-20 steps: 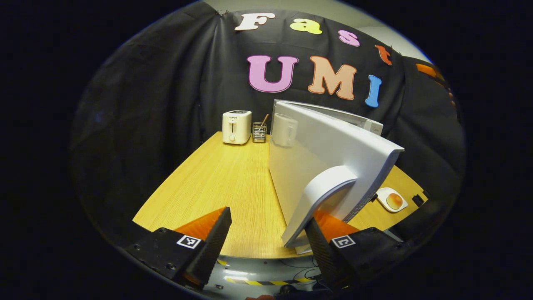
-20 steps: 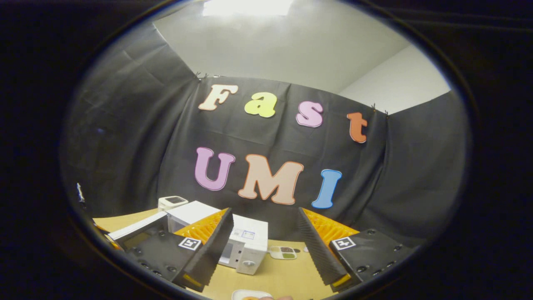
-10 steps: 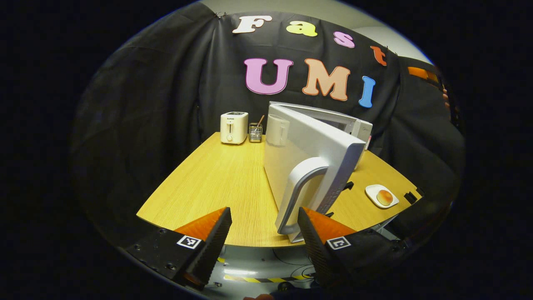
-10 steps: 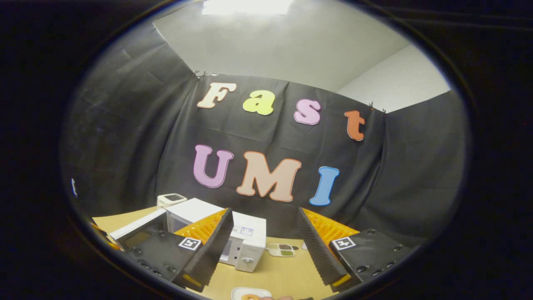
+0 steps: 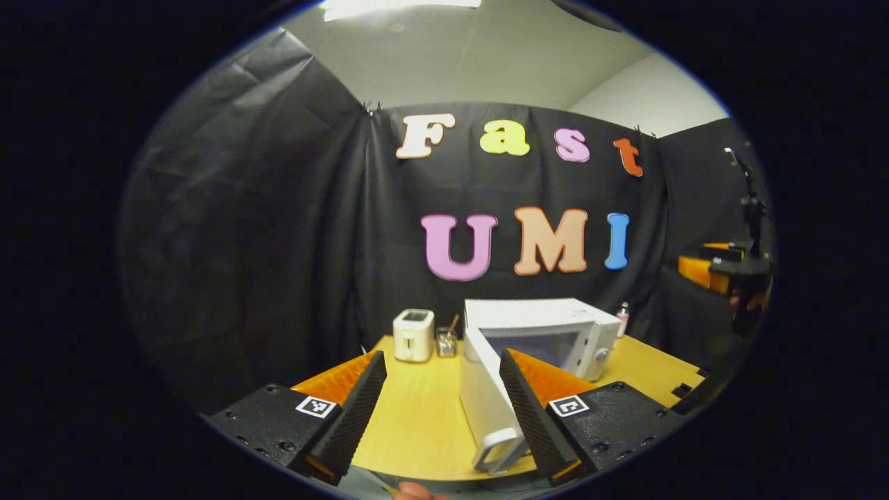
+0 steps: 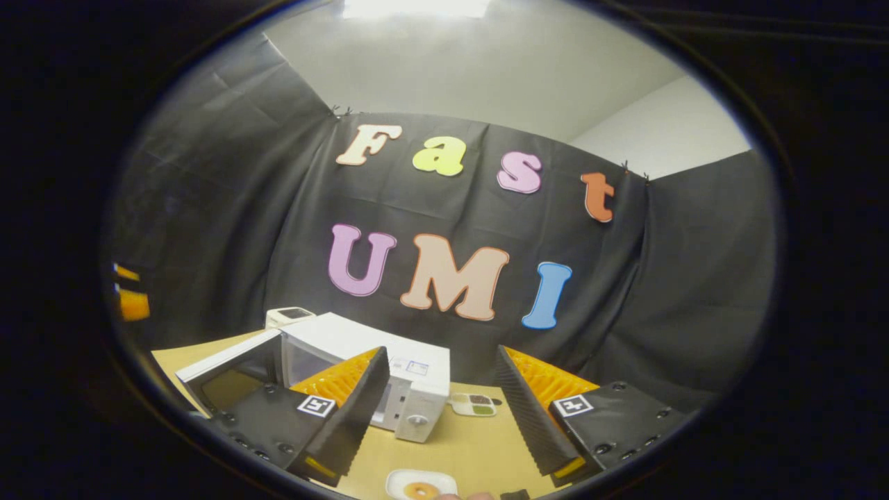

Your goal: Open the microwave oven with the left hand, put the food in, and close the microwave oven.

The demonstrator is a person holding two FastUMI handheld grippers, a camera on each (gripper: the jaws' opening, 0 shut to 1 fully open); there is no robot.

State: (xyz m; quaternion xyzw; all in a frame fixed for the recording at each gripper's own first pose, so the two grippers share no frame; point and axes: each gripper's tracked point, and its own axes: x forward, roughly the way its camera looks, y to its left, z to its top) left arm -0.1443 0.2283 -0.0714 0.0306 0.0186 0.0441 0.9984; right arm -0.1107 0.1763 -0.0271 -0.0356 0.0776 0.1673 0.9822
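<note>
Left gripper (image 5: 441,410) pulled back off door handle (image 5: 494,448); both grippers' fingers spread, empty. One microwave (image 5: 549,333), one toaster (image 5: 413,335).

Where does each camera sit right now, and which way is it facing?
Left gripper view: rides the left hand-held gripper, open, facing the microwave with its door swung out, a toaster behind.
Right gripper view: rides the right hand-held gripper, open, tilted up at the booth wall, above a plate of food.
Shared: the microwave, door, toaster and table.

Wooden table (image 5: 417,417): microwave (image 5: 542,326), toaster (image 5: 413,335), plate (image 6: 421,481).
</note>
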